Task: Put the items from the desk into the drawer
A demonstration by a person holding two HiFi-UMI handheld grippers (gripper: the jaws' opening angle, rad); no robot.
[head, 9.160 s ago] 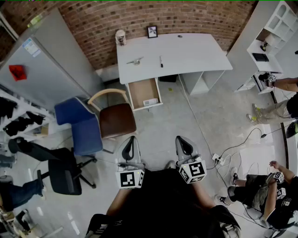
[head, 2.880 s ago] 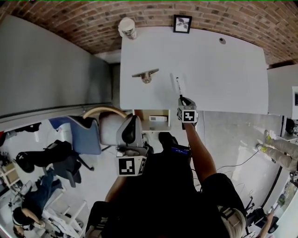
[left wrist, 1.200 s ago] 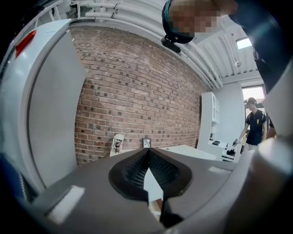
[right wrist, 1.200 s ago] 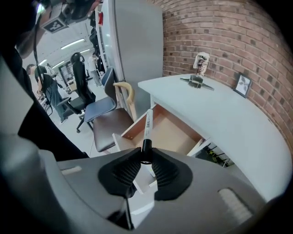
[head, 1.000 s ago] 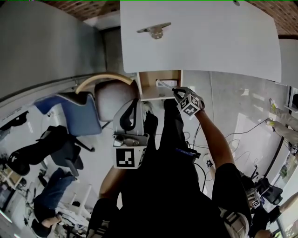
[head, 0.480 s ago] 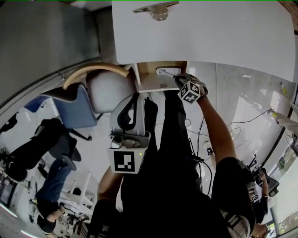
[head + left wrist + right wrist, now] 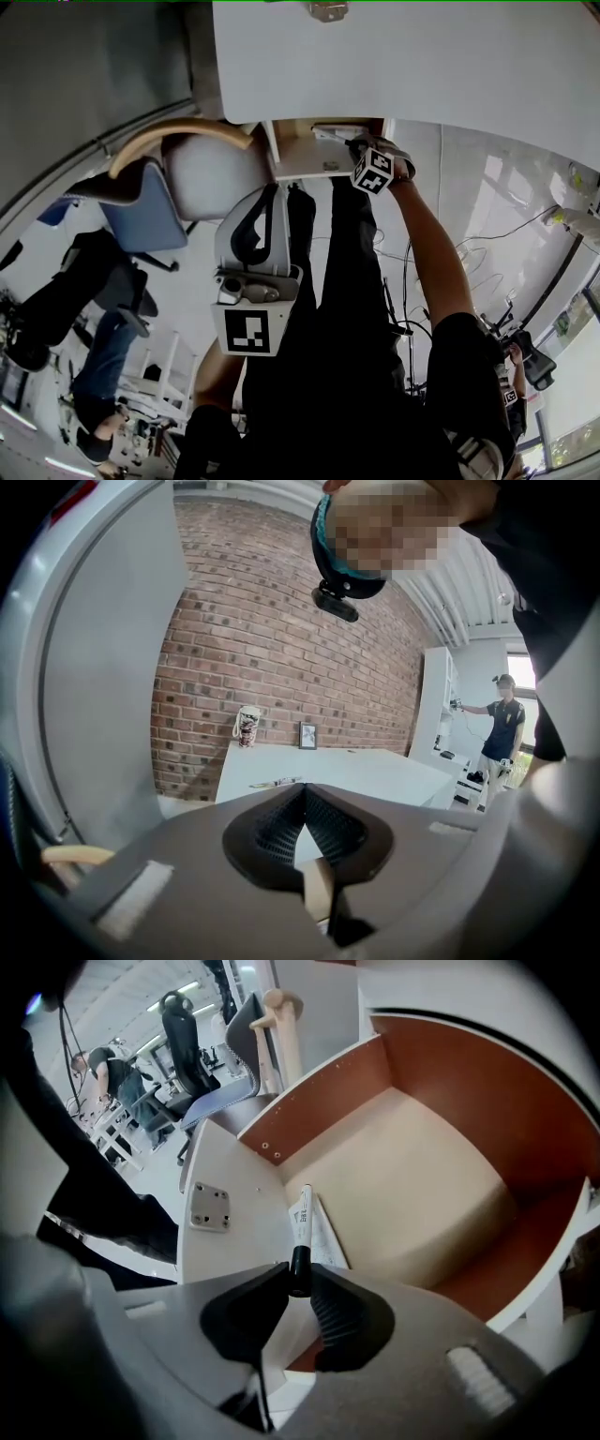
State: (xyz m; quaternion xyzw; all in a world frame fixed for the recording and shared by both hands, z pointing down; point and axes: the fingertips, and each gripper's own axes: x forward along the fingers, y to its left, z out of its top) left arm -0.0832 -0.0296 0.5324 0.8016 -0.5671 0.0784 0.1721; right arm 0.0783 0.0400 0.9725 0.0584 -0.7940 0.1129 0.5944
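Observation:
My right gripper [image 7: 353, 144] [image 7: 298, 1283] is shut on a black-and-white marker pen [image 7: 328, 136] [image 7: 302, 1227]. It points steeply down into the open wooden drawer [image 7: 298, 159] [image 7: 441, 1194] under the white desk [image 7: 422, 66]. The pen's tip hangs over a white printed slip [image 7: 319, 1237] near the drawer's front wall. A metal item [image 7: 326, 9] [image 7: 277, 782] lies on the desk top. My left gripper [image 7: 269, 193] [image 7: 305, 794] is shut and holds nothing; it hangs back from the desk, in front of the person's legs.
A chair with a curved wooden back [image 7: 173, 138] stands left of the drawer, with a blue chair [image 7: 141, 202] beside it. A cup [image 7: 247, 727] and a small picture frame [image 7: 307, 735] stand at the desk's far edge by the brick wall. A person [image 7: 503, 728] stands far right.
Both grippers have sunk. The right one has carried the pen down toward the drawer's inside. The desk has slid toward the top of the head view.

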